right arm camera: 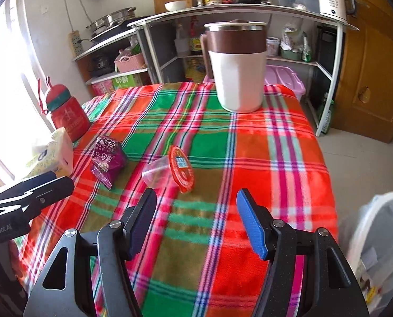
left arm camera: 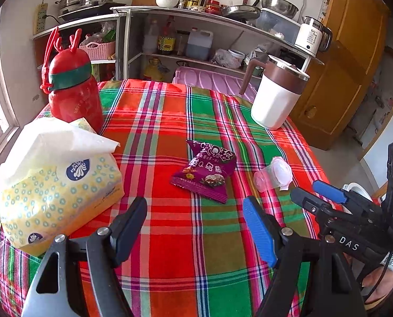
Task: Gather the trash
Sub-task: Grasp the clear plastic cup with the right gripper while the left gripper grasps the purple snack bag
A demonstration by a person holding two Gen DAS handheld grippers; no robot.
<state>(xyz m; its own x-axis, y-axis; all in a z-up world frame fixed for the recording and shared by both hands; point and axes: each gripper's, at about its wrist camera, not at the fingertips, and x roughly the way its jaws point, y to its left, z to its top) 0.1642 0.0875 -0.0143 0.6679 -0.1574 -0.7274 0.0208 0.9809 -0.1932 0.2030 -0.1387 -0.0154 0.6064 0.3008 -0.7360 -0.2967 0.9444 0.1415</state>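
Purple snack wrapper [left arm camera: 205,173] lies flat and crumpled mid-worktop, white lettering on its face. Just to its right, a clear plastic cup [right arm camera: 157,173] on its side, its red foil lid [right arm camera: 182,169] peeled but attached. Both rest on the plaid cloth [left arm camera: 170,121] covering the worktop. Tissue pack [left arm camera: 56,185] and red bottle [left arm camera: 73,92] stand left; white jug [left arm camera: 275,97] at the far right. Bin [right arm camera: 381,237] beside the worktop's right edge. Left gripper [left arm camera: 196,227] and right gripper [right arm camera: 196,222]: fingers open, empty, short of the trash.
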